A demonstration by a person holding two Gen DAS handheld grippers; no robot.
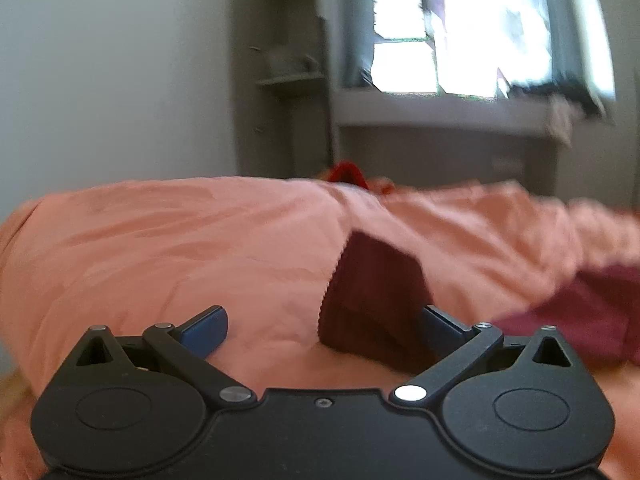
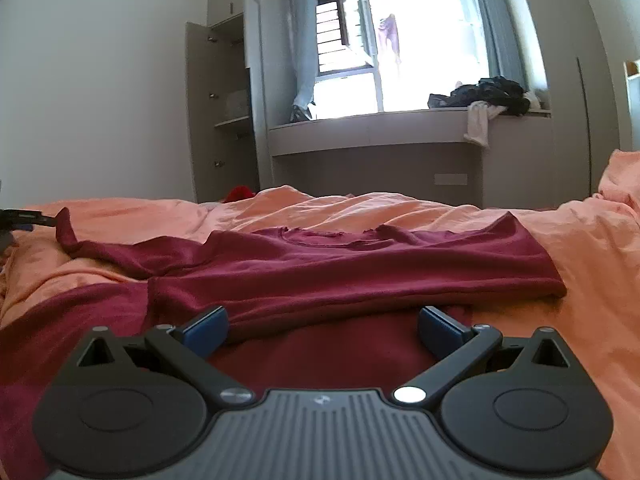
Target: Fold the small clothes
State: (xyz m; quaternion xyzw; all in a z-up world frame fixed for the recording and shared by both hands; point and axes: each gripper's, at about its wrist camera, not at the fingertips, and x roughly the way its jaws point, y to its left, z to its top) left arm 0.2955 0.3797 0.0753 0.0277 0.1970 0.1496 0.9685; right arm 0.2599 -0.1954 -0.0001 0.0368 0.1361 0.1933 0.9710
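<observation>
Both grippers' fingers (image 2: 204, 330) spread wide, empty, at the maroon shirt's (image 2: 360, 264) edges on the orange sheet (image 2: 580, 280).

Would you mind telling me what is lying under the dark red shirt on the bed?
The dark red shirt lies on an orange bedsheet, which shows all around it. Its top part is folded over its own lower part. Whatever lies beneath the sheet is covered.

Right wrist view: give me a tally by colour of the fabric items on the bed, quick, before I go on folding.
Maroon: 1, the maroon shirt, partly folded
Orange: 1, the orange bedsheet under it
Red: 1, a small red item at the far edge, too hidden to identify
Total: 3
</observation>
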